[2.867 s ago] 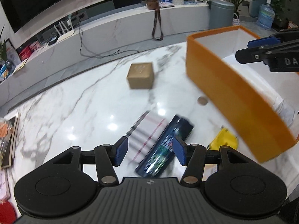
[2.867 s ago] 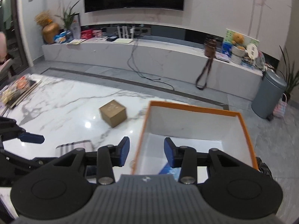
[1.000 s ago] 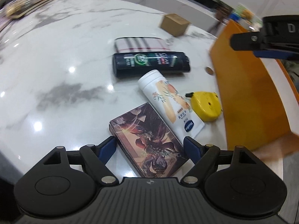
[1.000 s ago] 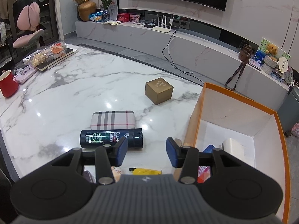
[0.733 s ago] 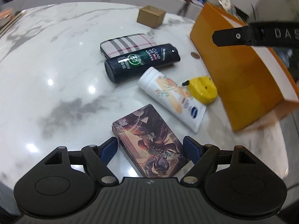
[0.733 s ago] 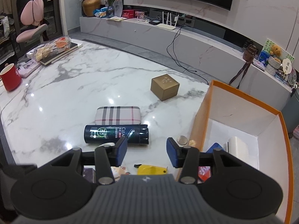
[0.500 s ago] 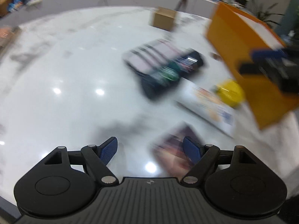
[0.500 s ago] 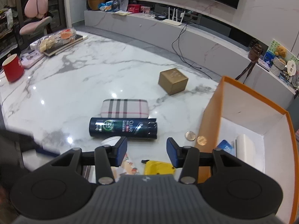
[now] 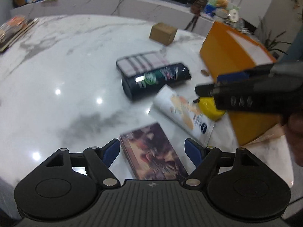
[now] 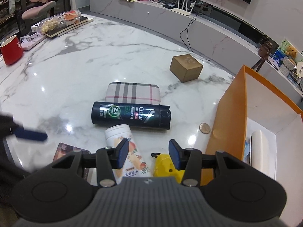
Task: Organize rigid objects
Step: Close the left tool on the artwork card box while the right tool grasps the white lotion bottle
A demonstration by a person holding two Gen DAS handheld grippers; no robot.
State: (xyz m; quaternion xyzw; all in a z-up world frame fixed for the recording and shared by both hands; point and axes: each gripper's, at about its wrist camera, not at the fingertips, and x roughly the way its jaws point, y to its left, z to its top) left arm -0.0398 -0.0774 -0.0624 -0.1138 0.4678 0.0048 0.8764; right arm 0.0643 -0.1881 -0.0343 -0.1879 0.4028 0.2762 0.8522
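Between the blue pads of the left hand-held gripper (image 9: 152, 150) lies a dark picture-covered box (image 9: 153, 155), flat on the marble surface (image 9: 56, 71); the jaws stand wide and are closing, with clear gaps to both pads. Just beyond it lie a white tube (image 9: 181, 111), a yellow tape measure (image 9: 208, 106), a dark shampoo bottle (image 9: 157, 80) and a plaid case (image 9: 142, 64), then a brown cube (image 9: 163, 31) farther off. An orange box (image 9: 227, 56) stands at the right.

Only the right wrist view looks into the orange box (image 10: 227, 117), showing a white roll (image 10: 262, 151) inside, and a coin (image 10: 204, 128) beside its wall. It also shows a red mug (image 10: 11, 50) at the far left edge. The right hand-held gripper (image 10: 148, 154) hangs half open over the tube (image 10: 123, 149) and tape measure (image 10: 164, 164), gripping nothing. The left wrist view is motion-blurred but alone shows the whole picture box; the right view catches just its corner (image 10: 66, 152).
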